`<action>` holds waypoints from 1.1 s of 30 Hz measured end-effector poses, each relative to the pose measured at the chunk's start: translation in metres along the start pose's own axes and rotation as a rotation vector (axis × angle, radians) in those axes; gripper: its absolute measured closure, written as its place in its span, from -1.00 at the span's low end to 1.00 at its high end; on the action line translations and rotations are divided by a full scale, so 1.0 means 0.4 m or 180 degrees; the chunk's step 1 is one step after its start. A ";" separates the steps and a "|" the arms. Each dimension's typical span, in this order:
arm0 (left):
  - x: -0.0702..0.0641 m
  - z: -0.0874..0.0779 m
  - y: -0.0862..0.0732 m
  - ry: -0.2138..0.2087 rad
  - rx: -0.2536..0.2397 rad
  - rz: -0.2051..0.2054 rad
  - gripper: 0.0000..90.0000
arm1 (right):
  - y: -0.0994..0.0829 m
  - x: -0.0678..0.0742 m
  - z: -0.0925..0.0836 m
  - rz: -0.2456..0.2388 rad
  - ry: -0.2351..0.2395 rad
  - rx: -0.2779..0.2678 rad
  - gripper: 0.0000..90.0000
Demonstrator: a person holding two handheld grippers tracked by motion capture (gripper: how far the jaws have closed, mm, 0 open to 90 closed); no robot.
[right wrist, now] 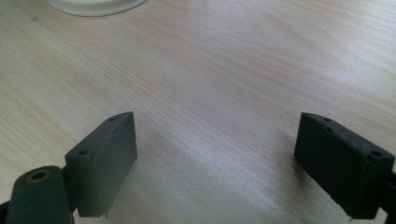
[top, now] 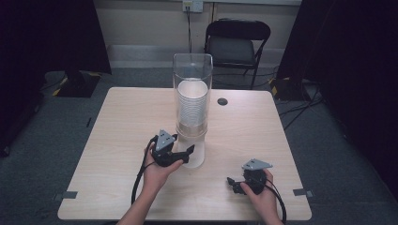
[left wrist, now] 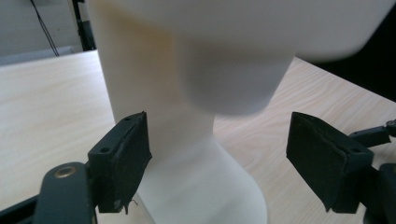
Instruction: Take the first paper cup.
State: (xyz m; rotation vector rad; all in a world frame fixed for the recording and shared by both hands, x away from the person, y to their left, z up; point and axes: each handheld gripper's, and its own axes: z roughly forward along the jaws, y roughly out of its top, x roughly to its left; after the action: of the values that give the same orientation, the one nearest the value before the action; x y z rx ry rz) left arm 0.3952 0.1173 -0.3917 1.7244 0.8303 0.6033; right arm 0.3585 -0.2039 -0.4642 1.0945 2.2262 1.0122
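- The tall clear plastic cup dispenser tube (top: pixel 192 89) stands upright at the centre of the light wood-grain table (top: pixel 112 140). It holds a stack of white ribbed paper cups (top: pixel 192 105).
- The dispenser's white base (top: pixel 196 152) rests on the table. In the left gripper view the white base (left wrist: pixel 187 154) rises as a column that flares out where it meets the table.
- A blurred white rounded cup bottom (left wrist: pixel 233 79) hangs below the dispenser's upper part, above and between the jaws, and touches neither pad.
- The left gripper (top: pixel 185 154) sits at nine o'clock from the base and points toward it. Its jaws stand apart, and no pad presses on anything. In the left gripper view the left gripper (left wrist: pixel 219 158) has its near pad just beside the base column, while the other pad stands clear over bare table.
- The right gripper (top: pixel 233 185) lies at about four o'clock from the dispenser, well apart from it and low over the table near the front edge. Its jaws are spread wide with nothing between them; in the right gripper view the right gripper (right wrist: pixel 215 158) shows bare wood grain between its pads.
- A small round dark grommet (top: pixel 222 101) sits in the table top at two o'clock from the dispenser.
- A black folding chair (top: pixel 237 40) stands beyond the table at twelve o'clock.
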 end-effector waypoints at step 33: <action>-0.020 0.051 0.054 0.0098 -0.0129 0.0210 -0.24 | 0.000 0.000 0.000 0.0002 0.0001 -0.0002 -0.72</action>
State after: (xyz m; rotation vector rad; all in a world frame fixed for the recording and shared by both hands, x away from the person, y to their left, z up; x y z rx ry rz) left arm 0.4104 0.0949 -0.3772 1.7149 0.7801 0.6883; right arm 0.3584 -0.2038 -0.4643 1.0950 2.2258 1.0132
